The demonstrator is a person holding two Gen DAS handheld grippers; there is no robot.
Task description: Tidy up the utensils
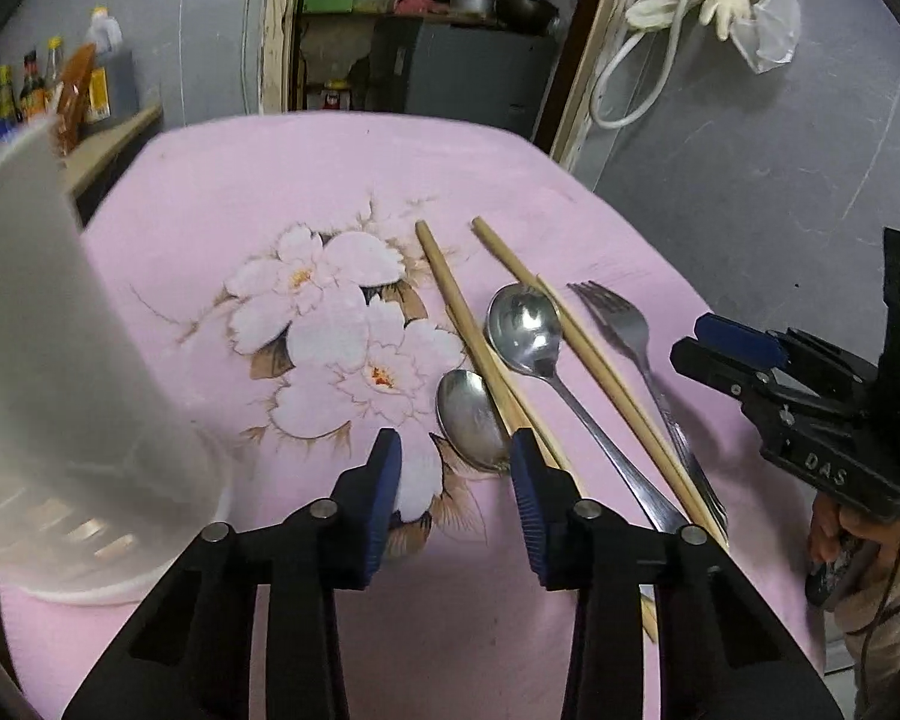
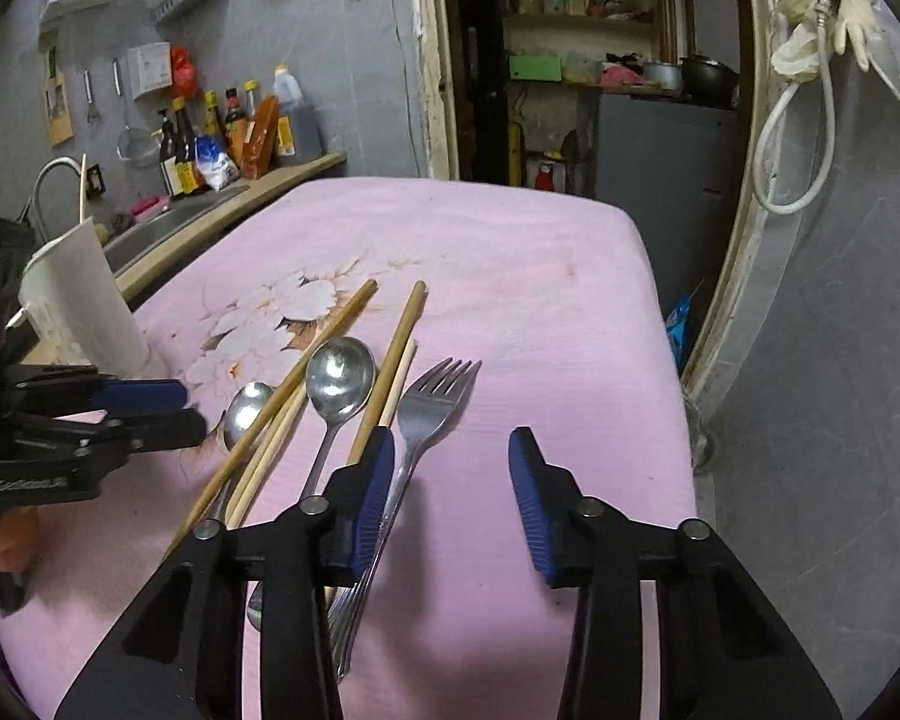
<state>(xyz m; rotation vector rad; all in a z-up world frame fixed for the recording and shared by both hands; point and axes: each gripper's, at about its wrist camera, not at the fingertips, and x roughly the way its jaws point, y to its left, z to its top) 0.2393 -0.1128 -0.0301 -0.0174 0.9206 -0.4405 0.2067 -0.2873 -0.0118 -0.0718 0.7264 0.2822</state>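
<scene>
On the pink flowered cloth lie a large spoon [image 1: 525, 330], a small spoon [image 1: 471, 420], a fork [image 1: 624, 324] and several wooden chopsticks [image 1: 450, 294]. They also show in the right wrist view: large spoon [image 2: 339, 378], small spoon [image 2: 246, 414], fork [image 2: 432, 408], chopsticks [image 2: 399, 354]. A white utensil holder [image 1: 48, 360] stands at the left; in the right wrist view it [image 2: 90, 306] holds one chopstick. My left gripper [image 1: 456, 450] is open and empty, just above the small spoon's bowl. My right gripper [image 2: 450, 450] is open and empty, right of the fork.
The table [image 2: 540, 276] ends at a grey wall on the right. A counter with sauce bottles [image 2: 210, 132] and a sink [image 2: 168, 222] lies at the left. A doorway with shelves [image 2: 576, 66] is behind.
</scene>
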